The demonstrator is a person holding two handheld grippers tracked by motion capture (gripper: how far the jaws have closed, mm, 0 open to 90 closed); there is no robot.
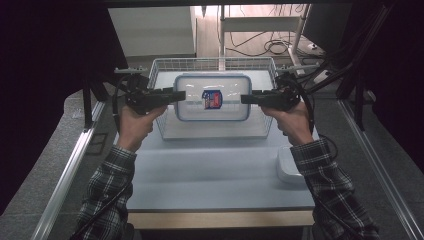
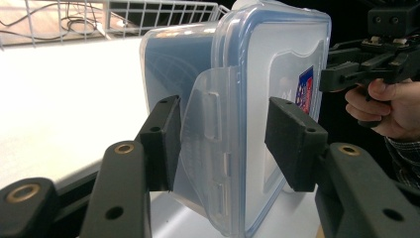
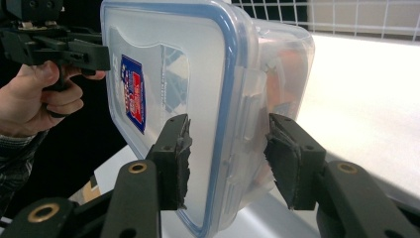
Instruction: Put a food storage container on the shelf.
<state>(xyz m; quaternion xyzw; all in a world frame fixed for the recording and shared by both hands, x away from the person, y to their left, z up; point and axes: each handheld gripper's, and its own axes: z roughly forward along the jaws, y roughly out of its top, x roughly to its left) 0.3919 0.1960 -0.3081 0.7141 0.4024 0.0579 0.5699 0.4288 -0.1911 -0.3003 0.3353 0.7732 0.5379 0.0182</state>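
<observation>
Two grippers, one clear box, one wire basket.

The left gripper (image 1: 179,95) and right gripper (image 1: 246,98) each sit at an end clip of the box (image 1: 212,97), over the basket (image 1: 162,67); jaws stand apart around the clips, and whether they pinch cannot be told. The high view also shows one white lid (image 1: 287,167) on the table (image 1: 210,175). The gripper views show the clips up close.

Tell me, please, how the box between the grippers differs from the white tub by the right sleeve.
The box has a blue-rimmed lid and a red-and-blue sticker; the tub looks plain white. The box is held between the left gripper and right gripper over the basket; the tub lies untouched on the table. Both are round-cornered plastic.
</observation>
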